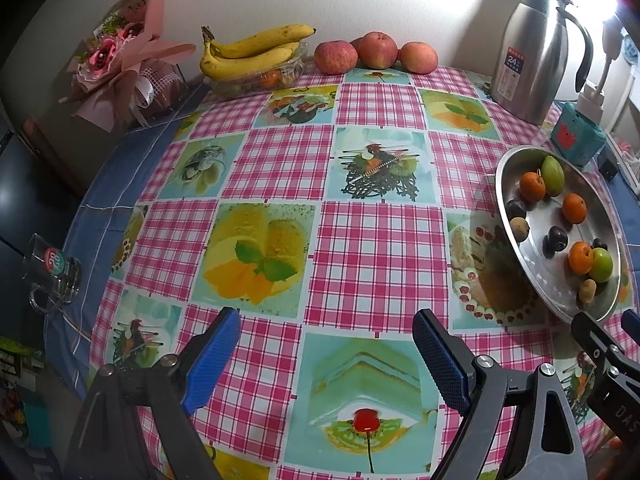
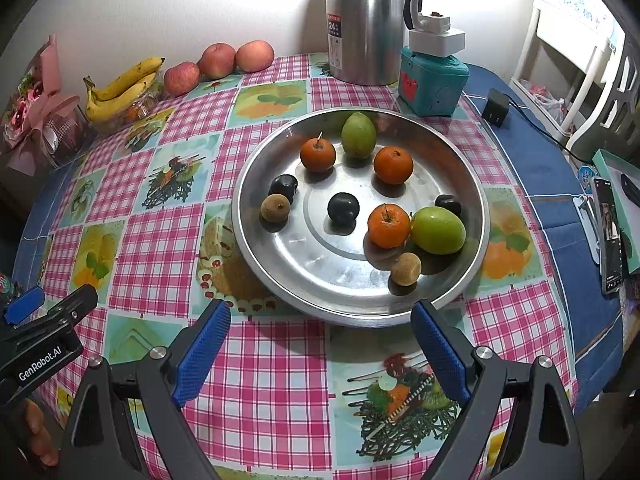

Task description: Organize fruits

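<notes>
1. While both tools hang above the checked tablecloth [image 2: 256,360], the right gripper [image 2: 320,354] has its blue pads spread wide with nothing between them, its tips just short of the near rim of the steel tray [image 2: 280,264].
2. The left gripper [image 1: 326,354] is likewise released and empty, over a bare stretch of cloth, with the tray off to its right.
3. In the tray, nearest the right gripper, a small brown fruit [image 2: 405,269] lies by the rim; just behind it an orange [image 2: 389,226] touches a green fruit [image 2: 438,230].
4. A dark plum [image 2: 343,208] sits near the tray's middle, another dark plum [image 2: 448,204] is behind the green fruit, and a third [image 2: 283,188] touches a second brown fruit [image 2: 275,208] on the left side.
5. Farther back in the tray are two more oranges [image 2: 317,155] and a second, upright green fruit [image 2: 359,135].
6. Beyond the tray stand a teal box [image 2: 434,86] and a steel jug [image 2: 366,20].
7. Along the far wall lie three apples [image 1: 375,53], a bunch of bananas [image 1: 252,52] resting on a clear container, and a pink bouquet [image 1: 120,52] at the far left.
</notes>
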Tool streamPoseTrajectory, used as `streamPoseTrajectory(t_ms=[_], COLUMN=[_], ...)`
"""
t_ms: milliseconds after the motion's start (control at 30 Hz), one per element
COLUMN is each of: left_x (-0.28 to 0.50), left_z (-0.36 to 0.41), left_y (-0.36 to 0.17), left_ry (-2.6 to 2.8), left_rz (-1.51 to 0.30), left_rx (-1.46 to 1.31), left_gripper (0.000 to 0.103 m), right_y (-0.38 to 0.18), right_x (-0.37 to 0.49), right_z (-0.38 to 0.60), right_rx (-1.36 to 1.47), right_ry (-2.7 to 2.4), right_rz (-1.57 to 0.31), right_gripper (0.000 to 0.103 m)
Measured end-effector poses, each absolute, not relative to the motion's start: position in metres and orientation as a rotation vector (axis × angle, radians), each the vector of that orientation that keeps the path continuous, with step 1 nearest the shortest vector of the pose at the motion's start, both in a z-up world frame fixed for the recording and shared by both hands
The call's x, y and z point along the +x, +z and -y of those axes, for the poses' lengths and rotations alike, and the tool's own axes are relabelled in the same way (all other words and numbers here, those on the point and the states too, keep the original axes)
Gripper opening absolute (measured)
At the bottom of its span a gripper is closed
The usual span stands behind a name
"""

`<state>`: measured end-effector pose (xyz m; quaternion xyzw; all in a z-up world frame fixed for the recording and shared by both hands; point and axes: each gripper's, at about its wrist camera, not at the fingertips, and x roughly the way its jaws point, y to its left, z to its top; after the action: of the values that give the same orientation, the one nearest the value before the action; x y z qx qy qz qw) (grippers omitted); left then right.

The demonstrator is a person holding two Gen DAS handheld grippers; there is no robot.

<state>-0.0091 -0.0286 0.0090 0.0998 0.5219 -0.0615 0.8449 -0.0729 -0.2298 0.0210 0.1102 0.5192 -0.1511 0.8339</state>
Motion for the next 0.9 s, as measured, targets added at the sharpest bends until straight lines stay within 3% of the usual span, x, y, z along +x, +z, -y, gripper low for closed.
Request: streamPoseTrajectory(t_ms=[900], left_x=[-0.0076], left_z=[0.0283], left_y=[0.0066], left_ry=[-0.122], left_rz=[-1.11], left_rx=[0.224], left_gripper=[0.09], right_y=[0.0211], right_x=[-0.0731], right_z=[0.2288], right_rx=[0.218], right_ry=[-0.319], right_rz=[-1.116], right_gripper=[0.092])
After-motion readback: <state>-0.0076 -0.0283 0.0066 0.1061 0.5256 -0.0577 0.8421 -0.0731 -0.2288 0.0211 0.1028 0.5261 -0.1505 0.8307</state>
